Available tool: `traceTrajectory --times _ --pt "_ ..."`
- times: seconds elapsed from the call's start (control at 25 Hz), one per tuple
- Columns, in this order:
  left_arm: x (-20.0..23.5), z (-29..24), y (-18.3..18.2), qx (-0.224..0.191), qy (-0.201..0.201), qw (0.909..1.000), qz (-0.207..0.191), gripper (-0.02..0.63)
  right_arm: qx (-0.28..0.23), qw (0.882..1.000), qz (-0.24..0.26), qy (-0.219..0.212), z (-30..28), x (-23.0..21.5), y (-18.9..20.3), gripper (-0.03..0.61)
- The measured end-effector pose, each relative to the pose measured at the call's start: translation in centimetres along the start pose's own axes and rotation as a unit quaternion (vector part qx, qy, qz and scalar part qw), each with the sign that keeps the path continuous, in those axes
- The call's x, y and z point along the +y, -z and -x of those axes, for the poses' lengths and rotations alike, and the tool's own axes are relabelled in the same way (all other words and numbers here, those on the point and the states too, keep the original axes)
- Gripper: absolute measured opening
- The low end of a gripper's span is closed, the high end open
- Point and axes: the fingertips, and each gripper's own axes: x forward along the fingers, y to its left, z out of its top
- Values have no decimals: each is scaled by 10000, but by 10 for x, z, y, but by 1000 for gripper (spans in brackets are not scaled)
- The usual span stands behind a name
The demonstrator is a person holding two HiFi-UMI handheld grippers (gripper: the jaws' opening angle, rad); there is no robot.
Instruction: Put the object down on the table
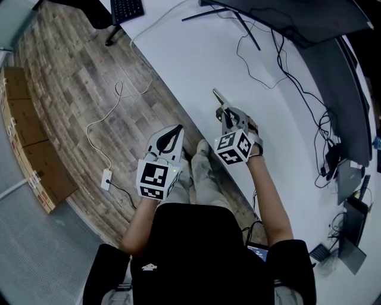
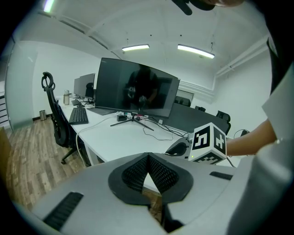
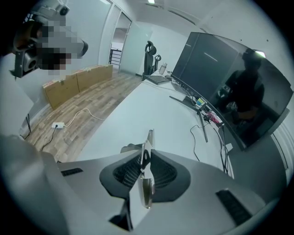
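A thin, shiny metal piece (image 3: 149, 139) is clamped edge-on between the pads of my right gripper (image 3: 145, 159), which is shut on it. In the head view its tip (image 1: 217, 95) sticks out past the right gripper (image 1: 225, 111), held over the near edge of the white table (image 1: 196, 59); its height above the top cannot be told. My left gripper (image 1: 177, 129) hovers over the wooden floor just off the table edge. In the left gripper view its fingertips (image 2: 148, 156) meet with nothing between them.
A large curved monitor (image 1: 297, 18) on a stand and loose black cables (image 1: 268, 65) occupy the far and right side of the table. A keyboard (image 1: 127, 9) lies at the far left end. Cardboard boxes (image 1: 24, 119) and a power strip (image 1: 106, 179) sit on the floor.
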Motion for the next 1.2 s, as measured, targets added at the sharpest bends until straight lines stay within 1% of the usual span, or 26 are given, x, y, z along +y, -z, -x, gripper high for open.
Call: traceTrajectory --times 0.64,1.0,1.2 --pt "3 4 6 18 -31 10000 41 14 30 9997 -90 -213 -4 16 2 83" --pt "1 7 6 -33 -38 10000 35 14 -11 9995 -155 -282 -1 17 -1 97" --pt "0 13 -3 -113 -63 9999 -10 14 -22 9991 -194 -376 9 19 -2 97"
